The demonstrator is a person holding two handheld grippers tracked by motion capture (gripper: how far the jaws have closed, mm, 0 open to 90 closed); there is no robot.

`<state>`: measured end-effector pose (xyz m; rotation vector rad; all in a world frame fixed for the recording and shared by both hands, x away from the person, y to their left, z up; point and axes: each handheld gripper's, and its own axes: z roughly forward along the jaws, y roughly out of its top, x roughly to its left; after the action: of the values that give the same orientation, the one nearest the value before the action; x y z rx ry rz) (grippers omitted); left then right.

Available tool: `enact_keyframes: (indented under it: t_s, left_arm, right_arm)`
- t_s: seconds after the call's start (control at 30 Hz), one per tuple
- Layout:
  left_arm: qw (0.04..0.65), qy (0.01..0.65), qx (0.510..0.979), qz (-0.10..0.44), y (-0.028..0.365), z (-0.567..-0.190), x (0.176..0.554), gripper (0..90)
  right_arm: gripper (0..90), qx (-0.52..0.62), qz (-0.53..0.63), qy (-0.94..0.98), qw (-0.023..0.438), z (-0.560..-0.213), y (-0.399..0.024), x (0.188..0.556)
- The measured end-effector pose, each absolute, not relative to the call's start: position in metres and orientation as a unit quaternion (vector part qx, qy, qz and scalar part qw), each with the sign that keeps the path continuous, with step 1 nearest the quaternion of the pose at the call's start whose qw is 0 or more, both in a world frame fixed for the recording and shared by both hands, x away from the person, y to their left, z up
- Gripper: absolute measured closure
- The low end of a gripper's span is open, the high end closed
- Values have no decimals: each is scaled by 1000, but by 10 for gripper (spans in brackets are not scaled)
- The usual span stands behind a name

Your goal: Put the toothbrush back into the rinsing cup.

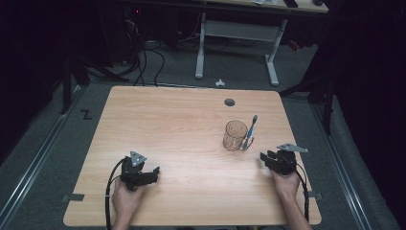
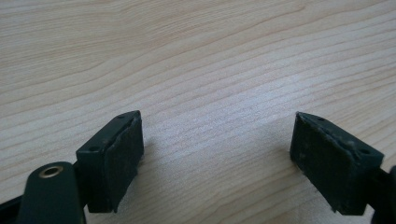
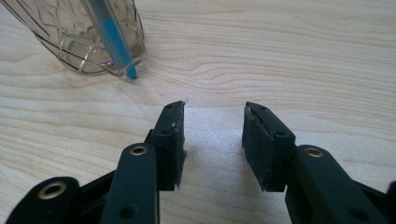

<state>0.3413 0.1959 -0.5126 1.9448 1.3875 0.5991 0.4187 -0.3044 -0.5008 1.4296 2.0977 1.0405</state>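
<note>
Lining up on the cup

My right gripper (image 3: pixel 212 144) jaws half-open and empty, cup (image 3: pixel 79 35) with toothbrush (image 3: pixel 112 39) just ahead-left; left gripper (image 2: pixel 217 158) wide, idle.

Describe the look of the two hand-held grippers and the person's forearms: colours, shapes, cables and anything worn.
Both the left gripper and the right gripper are matt black, each topped by a grey three-cornered plate. Each ends in two flat rectangular jaws faced with dark pads, on link arms with brass-coloured rivets. A black cable trails back from each. The forearms show no sleeves.

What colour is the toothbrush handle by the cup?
Blue, translucent, with a brighter blue tip; the toothbrush shows best in the right gripper view.
</note>
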Motion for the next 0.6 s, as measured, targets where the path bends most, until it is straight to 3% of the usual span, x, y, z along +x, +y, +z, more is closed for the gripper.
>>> enact_keyframes:
  t_s: [0.33, 0.6]
  left_arm:
    - [333, 531, 745, 229, 196, -513, 341, 180]
    - [333, 531, 744, 229, 196, -513, 341, 180]
  right_arm:
    - [561, 508, 359, 756, 205, -504, -299, 420]
    - [439, 493, 335, 770, 229, -505, -291, 417]
